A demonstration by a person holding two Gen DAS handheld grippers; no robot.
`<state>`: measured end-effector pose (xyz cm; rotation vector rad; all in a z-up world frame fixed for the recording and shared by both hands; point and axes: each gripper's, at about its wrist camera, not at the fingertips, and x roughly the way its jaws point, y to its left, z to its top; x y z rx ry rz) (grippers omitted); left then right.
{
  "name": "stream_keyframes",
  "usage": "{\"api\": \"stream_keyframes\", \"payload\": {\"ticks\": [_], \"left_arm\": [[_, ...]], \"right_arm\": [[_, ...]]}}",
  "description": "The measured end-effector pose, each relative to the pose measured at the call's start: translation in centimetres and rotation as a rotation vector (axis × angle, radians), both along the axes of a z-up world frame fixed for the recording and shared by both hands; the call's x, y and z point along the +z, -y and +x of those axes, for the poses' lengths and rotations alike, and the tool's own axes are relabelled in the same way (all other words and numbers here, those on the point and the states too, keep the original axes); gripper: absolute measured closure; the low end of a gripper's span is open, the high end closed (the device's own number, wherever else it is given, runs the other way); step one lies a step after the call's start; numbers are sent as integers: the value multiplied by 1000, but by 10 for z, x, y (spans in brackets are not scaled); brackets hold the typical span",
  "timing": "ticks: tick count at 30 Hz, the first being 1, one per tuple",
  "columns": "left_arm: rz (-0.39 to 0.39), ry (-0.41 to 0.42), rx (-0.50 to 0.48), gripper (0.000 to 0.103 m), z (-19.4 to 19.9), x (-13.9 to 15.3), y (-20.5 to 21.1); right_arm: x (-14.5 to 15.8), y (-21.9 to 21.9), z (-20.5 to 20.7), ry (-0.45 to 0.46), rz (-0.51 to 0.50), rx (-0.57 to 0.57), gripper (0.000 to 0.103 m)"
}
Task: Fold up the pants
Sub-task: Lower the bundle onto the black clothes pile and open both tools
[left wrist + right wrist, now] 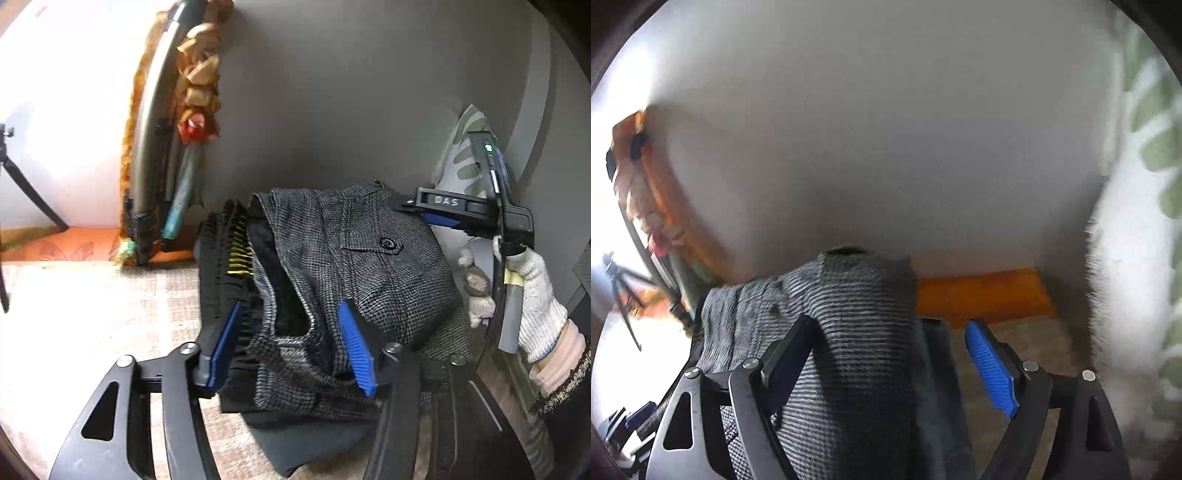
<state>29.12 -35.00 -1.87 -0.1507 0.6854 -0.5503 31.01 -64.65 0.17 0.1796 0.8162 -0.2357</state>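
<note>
Grey tweed pants (365, 258) lie folded in a bundle on top of a stack of dark folded clothes (225, 266) against the wall. My left gripper (291, 347) is open, its blue pads either side of the bundle's near edge. My right gripper (432, 208) shows in the left wrist view at the bundle's far right corner, held by a gloved hand (532, 295). In the right wrist view the right gripper (882, 350) is open; the grey pants (846, 317) drape over its left finger, and the blue right pad (991, 369) is bare.
A grey wall (351, 92) stands right behind the stack. A framed object with dried flowers (195, 74) leans at the left. An orange cushion (982, 295) and a leaf-print fabric (1160, 155) lie at the right. A tripod (18, 184) stands far left.
</note>
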Motion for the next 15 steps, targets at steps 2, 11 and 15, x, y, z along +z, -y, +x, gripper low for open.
{"api": "stream_keyframes", "payload": {"ticks": [2, 11, 15], "left_arm": [[8, 13, 8, 48, -3, 4, -7], [57, 53, 15, 43, -19, 19, -35], [77, 66, 18, 36, -29, 23, -47]], "right_arm": [[11, -3, -8, 52, -13, -14, 23], [25, -42, -23, 121, 28, 75, 50], [18, -60, -35, 96, 42, 101, 46]]}}
